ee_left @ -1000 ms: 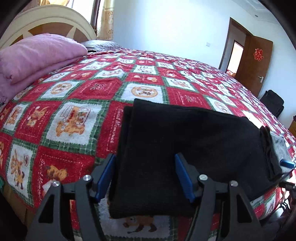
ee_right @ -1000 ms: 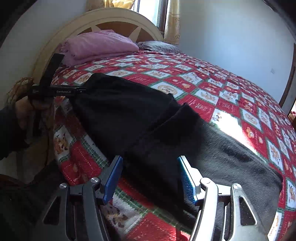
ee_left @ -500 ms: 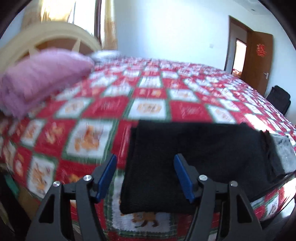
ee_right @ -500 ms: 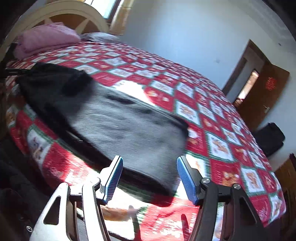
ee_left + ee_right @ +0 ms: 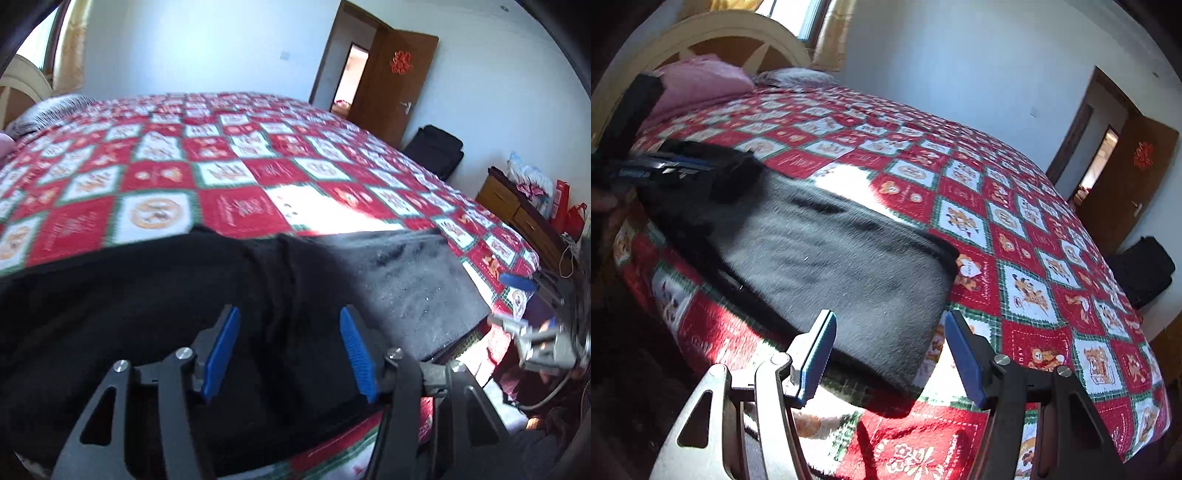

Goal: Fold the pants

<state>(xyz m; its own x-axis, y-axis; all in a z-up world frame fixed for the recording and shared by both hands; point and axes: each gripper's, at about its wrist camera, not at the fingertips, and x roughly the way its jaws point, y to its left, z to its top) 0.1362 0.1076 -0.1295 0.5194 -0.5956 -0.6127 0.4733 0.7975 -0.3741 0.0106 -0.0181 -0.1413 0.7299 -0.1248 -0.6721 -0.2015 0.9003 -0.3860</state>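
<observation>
Black pants point(image 5: 155, 295) lie folded in a long strip along the near edge of the bed; sunlight greys their right end point(image 5: 834, 266). My left gripper point(image 5: 290, 354) is open, low over the middle of the strip, holding nothing. My right gripper point(image 5: 890, 354) is open just off the pants' right end, near its corner. The left gripper also shows in the right wrist view point(image 5: 665, 166), over the dark far end of the pants. The right gripper shows blurred at the right in the left wrist view point(image 5: 517, 284).
The bed carries a red, white and green checked quilt point(image 5: 1015, 229). A pink pillow point(image 5: 698, 81) and headboard point(image 5: 713, 33) stand at the head. A brown door point(image 5: 391, 81), a black bag point(image 5: 436, 147) and a wooden dresser point(image 5: 524, 218) stand beyond the bed.
My left gripper has swung right along the pants, from their left end to the middle. My right gripper has moved right to the pants' right end. Both stayed open.
</observation>
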